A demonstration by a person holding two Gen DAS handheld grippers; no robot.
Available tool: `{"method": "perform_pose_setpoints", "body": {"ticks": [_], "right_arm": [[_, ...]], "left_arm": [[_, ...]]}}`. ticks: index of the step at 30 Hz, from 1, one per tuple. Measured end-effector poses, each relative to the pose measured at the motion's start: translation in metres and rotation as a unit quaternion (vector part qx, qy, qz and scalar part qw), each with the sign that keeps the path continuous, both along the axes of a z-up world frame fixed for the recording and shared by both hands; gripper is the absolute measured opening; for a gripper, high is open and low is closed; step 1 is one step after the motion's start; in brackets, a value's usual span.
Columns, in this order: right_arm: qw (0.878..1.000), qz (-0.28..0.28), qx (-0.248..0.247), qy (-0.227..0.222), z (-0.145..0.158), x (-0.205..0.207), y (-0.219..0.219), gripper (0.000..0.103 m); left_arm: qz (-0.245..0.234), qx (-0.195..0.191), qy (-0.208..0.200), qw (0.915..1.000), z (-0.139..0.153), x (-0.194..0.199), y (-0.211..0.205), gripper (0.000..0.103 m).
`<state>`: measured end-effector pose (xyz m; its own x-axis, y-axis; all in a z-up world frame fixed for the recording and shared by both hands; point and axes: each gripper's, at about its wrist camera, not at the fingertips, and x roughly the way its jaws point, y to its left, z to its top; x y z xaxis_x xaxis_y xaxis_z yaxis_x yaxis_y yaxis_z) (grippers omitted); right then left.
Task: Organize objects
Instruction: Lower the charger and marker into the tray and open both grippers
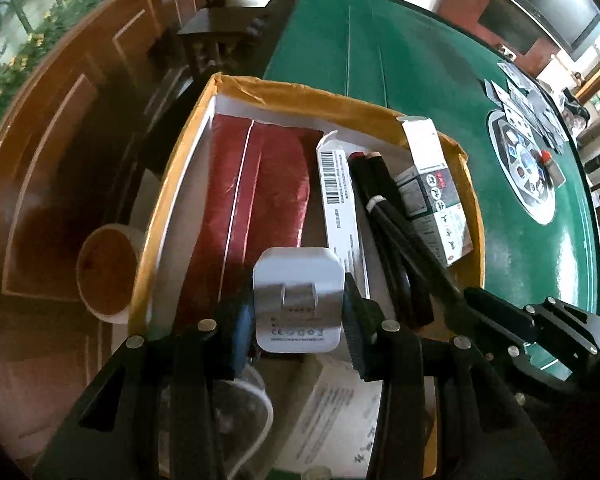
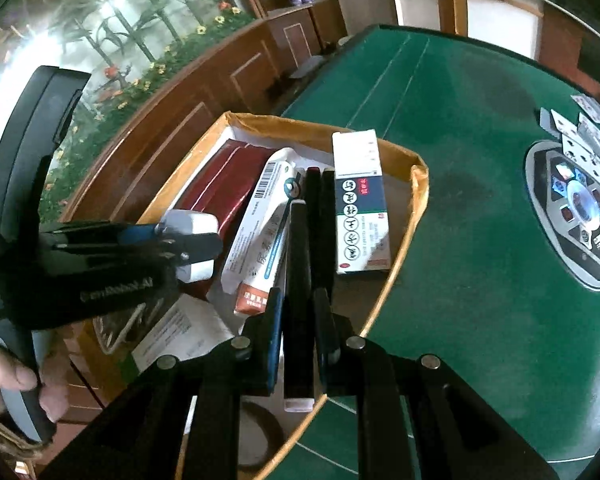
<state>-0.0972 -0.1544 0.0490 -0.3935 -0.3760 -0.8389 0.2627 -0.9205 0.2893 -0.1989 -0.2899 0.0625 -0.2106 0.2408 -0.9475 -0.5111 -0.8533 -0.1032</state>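
Both claws grip things over my box (image 1: 172,168).
Left gripper (image 1: 298,320) clamps the charger (image 1: 298,304); right gripper (image 2: 298,344) pinches a black stick (image 2: 298,304); lettering unreadable.

Both grippers' fingers (image 1: 236,332) clamped, loaded.

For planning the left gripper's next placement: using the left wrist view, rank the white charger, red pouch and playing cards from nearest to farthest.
1. white charger, between the left gripper fingers.
2. red pouch, ahead in the box, left side.
3. playing cards, far right on the green table.
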Motion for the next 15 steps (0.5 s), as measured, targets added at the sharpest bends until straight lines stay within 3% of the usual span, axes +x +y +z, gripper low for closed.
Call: {"method": "perform_pose_setpoints", "body": {"ticks": [8,15], "right_arm": [[0.999,-0.015,-0.023,-0.037,-0.013,-0.018,-0.005,0.013],[0.998,-0.011,-0.017,-0.052,-0.022,-0.014,-0.009,0.013]], "left_arm": [[-0.018,-0.014,0.01,0.9997,-0.006,0.0,0.003,0.04],[-0.007,-0.009,0.005,0.9999,-0.005,0.002,0.004,0.04]]}}
